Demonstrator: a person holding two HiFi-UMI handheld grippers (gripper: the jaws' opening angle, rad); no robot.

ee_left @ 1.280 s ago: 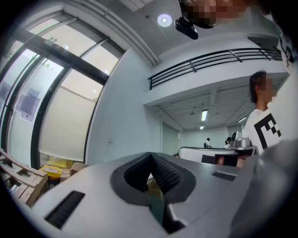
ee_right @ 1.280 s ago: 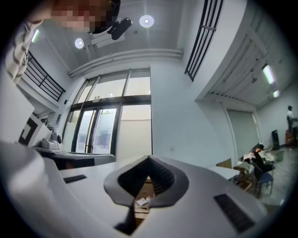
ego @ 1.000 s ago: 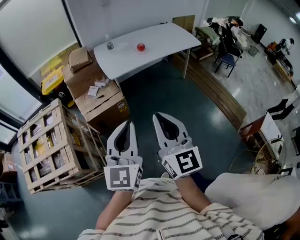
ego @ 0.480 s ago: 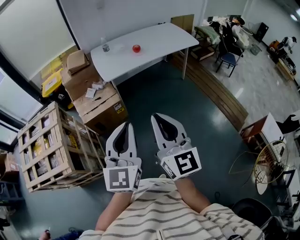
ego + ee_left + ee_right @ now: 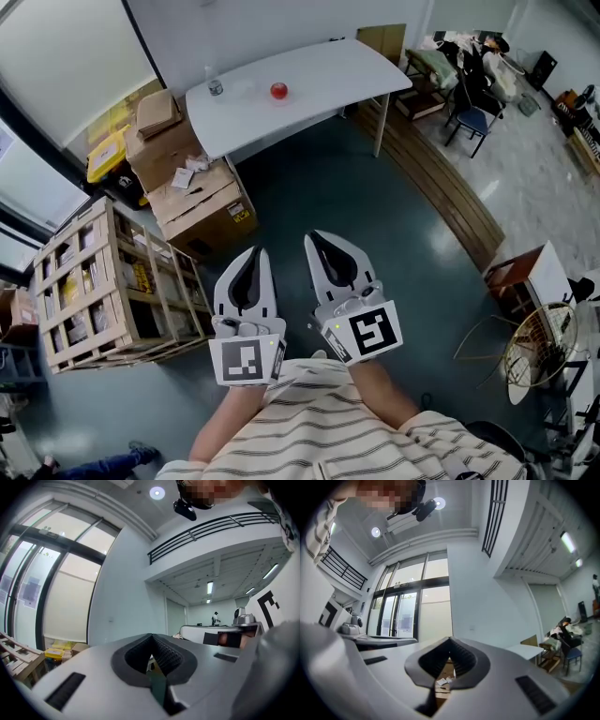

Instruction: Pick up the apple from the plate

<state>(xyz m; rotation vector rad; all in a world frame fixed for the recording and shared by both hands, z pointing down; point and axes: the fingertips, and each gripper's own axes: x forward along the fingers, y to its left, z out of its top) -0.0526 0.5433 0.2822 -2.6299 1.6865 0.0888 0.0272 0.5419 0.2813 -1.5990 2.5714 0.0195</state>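
Apple lies far from both tools, across the room; entries run from the near end outward. Person: striped shirt, forearms reaching forward, one tool in each hand. Left gripper: jaws pressed together, tips meeting, nothing between them, as the left gripper view confirms; its marker cube sits at the wrist end. Right gripper: just beside the left, apart from it, jaws likewise pressed together and empty in the right gripper view; its own marker cube faces up. Both tools are held above a dark teal floor. Left of the tools: a slatted wooden crate packed with goods. Beyond it, farther left: stacked cardboard boxes with loose papers on top, and a yellow bin behind them. Near right: a wire basket. Far right: a blue chair among clutter. Far end: a white table against the wall. The apple rests on its top, left of the middle, well apart from both grippers, with a small container to its left; whether a plate lies beneath the fruit is too small to tell.
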